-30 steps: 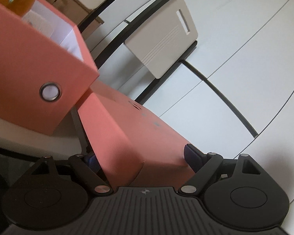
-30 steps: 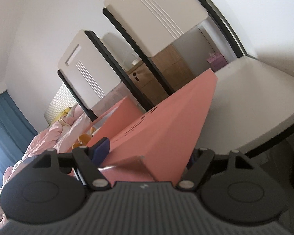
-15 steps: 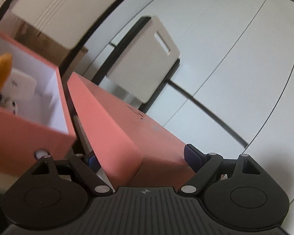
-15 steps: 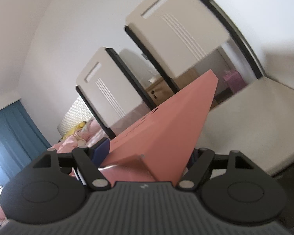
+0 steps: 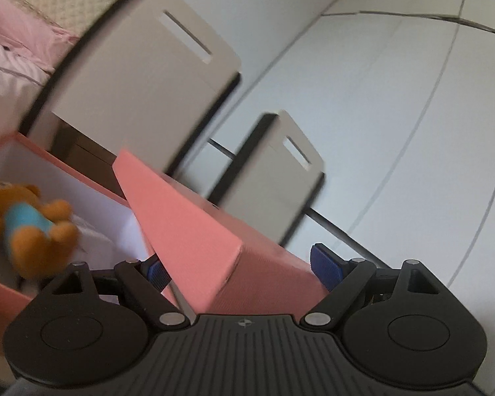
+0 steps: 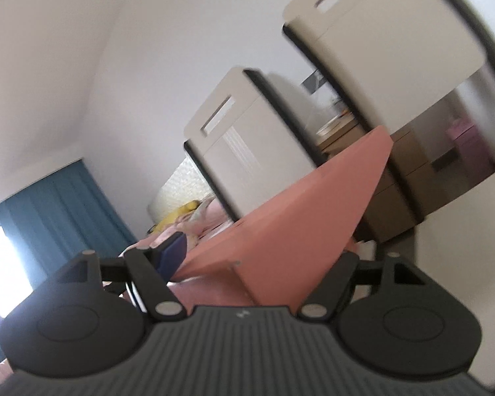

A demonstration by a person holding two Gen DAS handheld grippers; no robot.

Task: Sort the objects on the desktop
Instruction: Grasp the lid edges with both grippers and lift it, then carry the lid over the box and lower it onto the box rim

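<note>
A pink box lid (image 5: 188, 231) is held level between my two grippers, one at each end. My left gripper (image 5: 239, 269) is shut on one end, a blue pad against each side. Beside it at the lower left the open pink box (image 5: 82, 173) shows its white inside, with an orange plush toy (image 5: 29, 227) in a blue shirt lying in it. The right wrist view has the same lid (image 6: 297, 217) running away from my right gripper (image 6: 260, 257). Its jaws are closing on the lid; the left blue pad (image 6: 173, 254) touches it and the right pad is hidden.
Two beige chair backs with black frames (image 5: 142, 66) (image 5: 280, 178) stand behind the box, and show again as chair backs (image 6: 247, 138) (image 6: 389, 36) in the right view. A bed with pink bedding (image 5: 10, 43), a blue curtain (image 6: 56, 204) and a wooden cabinet (image 6: 402, 171) lie beyond.
Both grippers have risen with the lid. In the left view the box sank to the lower left and its inside with the toy came into sight. The tabletop dropped out of the right view.
</note>
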